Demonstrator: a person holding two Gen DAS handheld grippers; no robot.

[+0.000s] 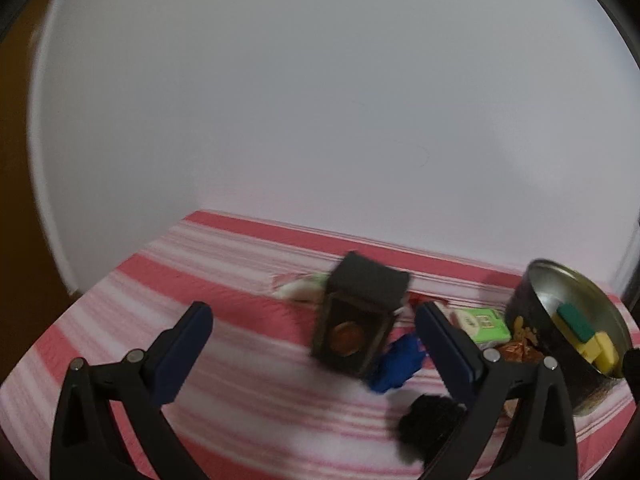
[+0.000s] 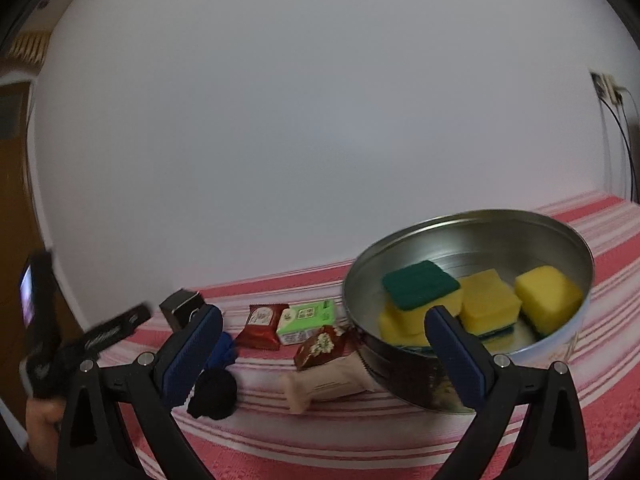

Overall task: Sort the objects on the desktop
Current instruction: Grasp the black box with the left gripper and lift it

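Several yellow sponges (image 2: 486, 300) lie in the round metal tin (image 2: 568, 236) on the striped cloth (image 2: 280, 436), snack packets (image 2: 306, 320) just left of it. Both grippers, left (image 1: 314, 326) and right (image 2: 324, 332), hang spread and empty; a small dark box (image 1: 354, 316) stands beyond the left one.

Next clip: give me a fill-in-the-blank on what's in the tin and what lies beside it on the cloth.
1. The sponges lie inside the round metal ____.
2. One sponge shows its ____ scouring side up; the others show yellow.
3. The green packet lies between the tin and a ____ packet.
4. Both the left tongs and right tongs are ____, holding nothing.

Missing words: tin; green; red; open
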